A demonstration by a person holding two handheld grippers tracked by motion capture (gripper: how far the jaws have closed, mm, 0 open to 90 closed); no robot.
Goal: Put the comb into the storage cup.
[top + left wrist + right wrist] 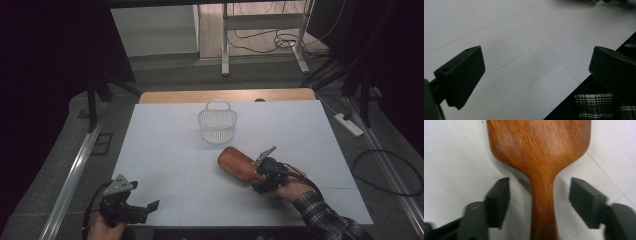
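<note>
Lying flat on the white table sheet, back side up, the reddish-brown wooden paddle hairbrush has its broad head pointing toward the table's middle and its narrow handle running back into the right gripper. In the right gripper view the handle sits squarely between the two black fingers, with a strip of white sheet showing on each side of it, so neither pad touches the wood; the jaws are part-way spread around the handle and blurred in the frame. The right hand, in a plaid sleeve, rests low on the sheet behind the brush. Beyond the brush head, well apart from it, stands a white slatted plastic basket with a loop handle. The left gripper sits at the near left edge, its fingers spread wide over bare sheet.
</note>
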